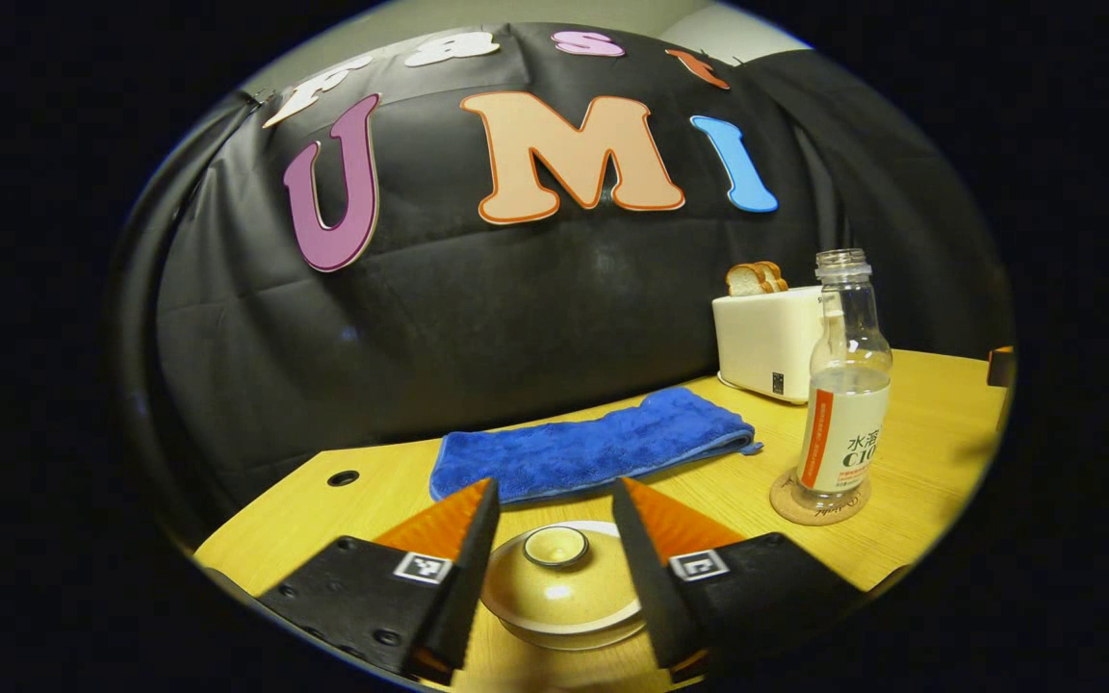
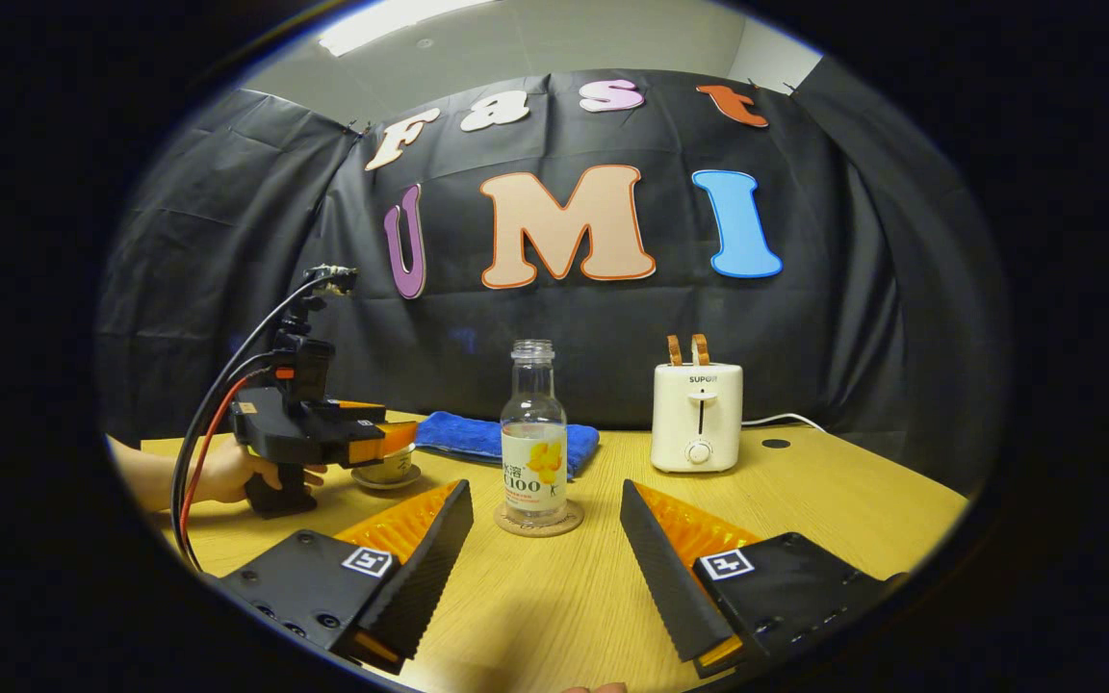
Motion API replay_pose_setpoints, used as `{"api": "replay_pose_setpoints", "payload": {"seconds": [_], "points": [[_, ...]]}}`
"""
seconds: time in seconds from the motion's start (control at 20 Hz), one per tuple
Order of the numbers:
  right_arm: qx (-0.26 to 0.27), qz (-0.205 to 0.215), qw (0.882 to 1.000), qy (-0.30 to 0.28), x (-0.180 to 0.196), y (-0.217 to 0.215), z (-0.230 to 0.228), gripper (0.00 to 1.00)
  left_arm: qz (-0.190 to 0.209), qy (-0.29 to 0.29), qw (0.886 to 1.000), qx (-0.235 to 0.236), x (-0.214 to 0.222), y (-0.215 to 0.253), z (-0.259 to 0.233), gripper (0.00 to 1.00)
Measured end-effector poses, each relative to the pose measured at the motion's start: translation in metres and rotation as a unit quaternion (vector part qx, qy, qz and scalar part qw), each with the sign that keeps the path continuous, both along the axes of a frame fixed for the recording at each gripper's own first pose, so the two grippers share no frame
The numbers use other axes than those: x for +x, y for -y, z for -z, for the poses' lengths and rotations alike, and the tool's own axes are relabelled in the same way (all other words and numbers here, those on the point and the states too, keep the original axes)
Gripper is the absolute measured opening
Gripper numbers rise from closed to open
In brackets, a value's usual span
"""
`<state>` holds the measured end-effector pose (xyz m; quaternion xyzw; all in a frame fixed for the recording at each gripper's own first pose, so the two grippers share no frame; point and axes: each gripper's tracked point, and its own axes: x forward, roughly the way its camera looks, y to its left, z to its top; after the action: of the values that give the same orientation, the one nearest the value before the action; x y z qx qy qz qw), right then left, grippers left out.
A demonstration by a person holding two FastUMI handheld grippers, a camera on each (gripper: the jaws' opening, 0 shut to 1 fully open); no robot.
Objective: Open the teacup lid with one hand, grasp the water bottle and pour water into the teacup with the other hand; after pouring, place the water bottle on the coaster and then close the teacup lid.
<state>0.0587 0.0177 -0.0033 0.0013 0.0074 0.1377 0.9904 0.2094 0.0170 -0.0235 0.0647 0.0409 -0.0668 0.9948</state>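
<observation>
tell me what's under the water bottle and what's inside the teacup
The water bottle stands upright on a round cork coaster, whose rim shows around its base. The teacup has its lid on, so whatever is inside is covered and cannot be seen.

teacup lid (image 1: 559,577): pale yellow, white rim, lower centre of the left gripper view
water bottle (image 2: 533,438): clear, white label with an orange flower, centre of the right gripper view
coaster (image 2: 539,524): tan cork
towel (image 1: 588,455): bright blue
toaster (image 2: 697,417): cream white
bread (image 1: 755,278): brown crust, pale crumb
table (image 2: 843,491): light wood grain
left gripper (image 1: 554,515): black, orange ribbed fingers (image 1: 439,525), black-and-white square markers
right gripper (image 2: 547,510): black, orange fingers (image 2: 684,529)
cables (image 2: 203,423): black and red, left of the right gripper view
</observation>
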Motion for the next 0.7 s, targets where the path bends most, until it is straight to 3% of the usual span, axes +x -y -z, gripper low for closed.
{"api": "replay_pose_setpoints", "payload": {"seconds": [0.05,0.1,0.15,0.25,0.3,0.45,0.5,0.65,0.7], "points": [[0.0,0.001,1.0,0.0,0.0,0.0,0.0,0.93,-0.011,0.006,1.0,0.001,-0.001,-0.005,-0.001,0.89],[0.0,0.004,1.0,0.001,0.001,0.002,0.0,0.99,-0.022,0.016,1.0,-0.003,-0.004,-0.009,-0.006,0.98],[0.0,0.006,1.0,0.0,0.002,0.002,0.0,0.94,-0.032,0.035,0.999,-0.01,-0.008,-0.013,-0.012,0.98],[0.0,0.021,1.0,0.002,0.003,0.007,0.0,0.94,-0.04,0.035,0.998,-0.04,-0.016,-0.014,-0.012,0.96],[0.0,0.029,1.0,0.002,0.003,0.01,0.0,1.0,-0.052,0.032,0.997,-0.056,-0.024,-0.017,-0.01,0.96],[0.0,0.05,0.999,0.004,0.002,0.016,-0.001,0.94,-0.059,0.037,0.993,-0.098,-0.057,-0.011,-0.013,0.97],[0.002,0.056,0.998,0.005,0.001,0.017,-0.001,0.99,-0.063,0.038,0.993,-0.09,-0.069,-0.008,-0.013,0.97],[0.001,0.077,0.997,0.005,-0.002,0.022,-0.001,0.94,-0.076,0.038,0.992,-0.092,-0.107,-0.004,-0.014,0.97],[0.001,0.085,0.996,0.006,-0.005,0.024,-0.002,1.0,-0.076,0.038,0.992,-0.091,-0.119,0.001,-0.015,0.97]]}}
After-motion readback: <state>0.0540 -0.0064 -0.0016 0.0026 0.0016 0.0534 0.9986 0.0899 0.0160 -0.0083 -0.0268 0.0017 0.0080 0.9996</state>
